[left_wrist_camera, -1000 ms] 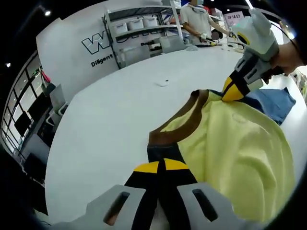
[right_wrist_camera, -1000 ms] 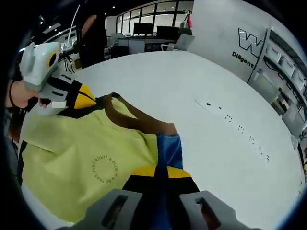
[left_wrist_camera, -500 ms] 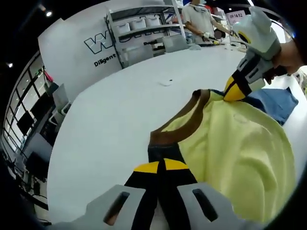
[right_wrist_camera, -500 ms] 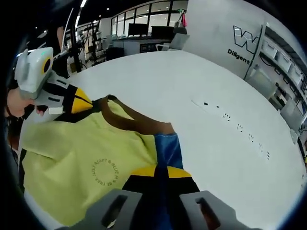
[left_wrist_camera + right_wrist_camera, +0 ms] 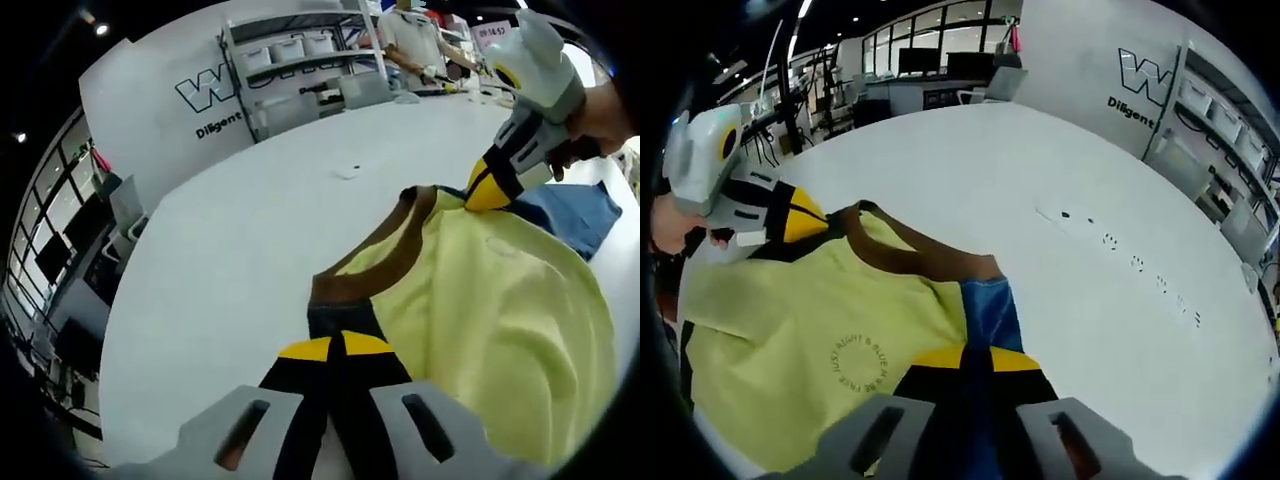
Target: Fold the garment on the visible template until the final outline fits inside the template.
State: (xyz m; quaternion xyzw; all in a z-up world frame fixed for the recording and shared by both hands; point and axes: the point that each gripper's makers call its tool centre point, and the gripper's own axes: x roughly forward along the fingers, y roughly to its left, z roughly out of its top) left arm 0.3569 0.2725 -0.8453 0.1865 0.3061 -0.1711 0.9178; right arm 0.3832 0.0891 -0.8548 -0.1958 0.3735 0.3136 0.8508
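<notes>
A pale yellow T-shirt (image 5: 500, 310) with a brown collar (image 5: 385, 262) and dark blue sleeves hangs between both grippers over the white table (image 5: 230, 250). My left gripper (image 5: 338, 347) is shut on one shoulder by the collar. In the left gripper view my right gripper (image 5: 483, 195) comes in from the upper right, pinching the other shoulder. In the right gripper view my right gripper (image 5: 977, 358) is shut on the blue sleeve edge (image 5: 990, 310), and my left gripper (image 5: 810, 215) holds the far shoulder. The T-shirt (image 5: 810, 330) carries a round printed text.
Blue fabric (image 5: 570, 212) lies on the table behind the shirt. Small dark marks (image 5: 1140, 265) dot the table. Shelving (image 5: 300, 60) with bins and a person stand beyond the far edge. A wall with lettering (image 5: 1140, 85) and desks lie farther off.
Both cameras have shifted slightly. The shirt stays stretched between the two shut grippers, with no visible change in grip.
</notes>
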